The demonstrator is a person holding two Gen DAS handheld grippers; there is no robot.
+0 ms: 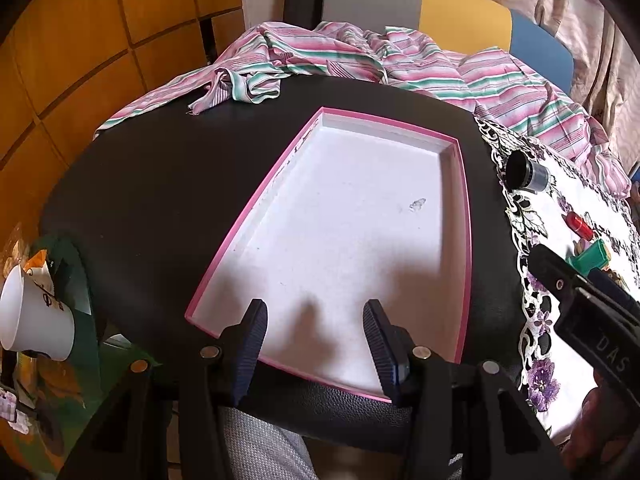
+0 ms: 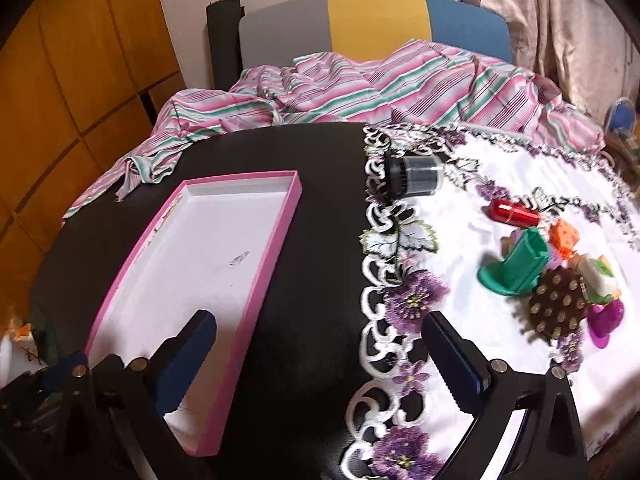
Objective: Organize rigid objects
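Observation:
A shallow pink-rimmed white tray (image 1: 464, 208) (image 2: 280, 232) lies bare on the black table. My left gripper (image 1: 316, 316) hovers open over the tray's near end, nothing between its fingers. My right gripper (image 2: 320, 332) stands wide open above the black surface between the tray and the embroidered cloth. On that cloth lie a black and clear cylinder (image 2: 414, 176) (image 1: 526, 174), a red tube (image 2: 514, 213) (image 1: 580, 224), a green plastic piece (image 2: 516, 268) (image 1: 592, 260), a brown studded ball (image 2: 558, 308) and several small colourful toys.
A striped pink and green cloth (image 2: 360, 84) is bunched along the far edge of the table, before a grey, yellow and blue chair back (image 2: 376, 24). A white paper cup (image 1: 36, 316) sits off the table's left edge. Wooden panels stand at the left.

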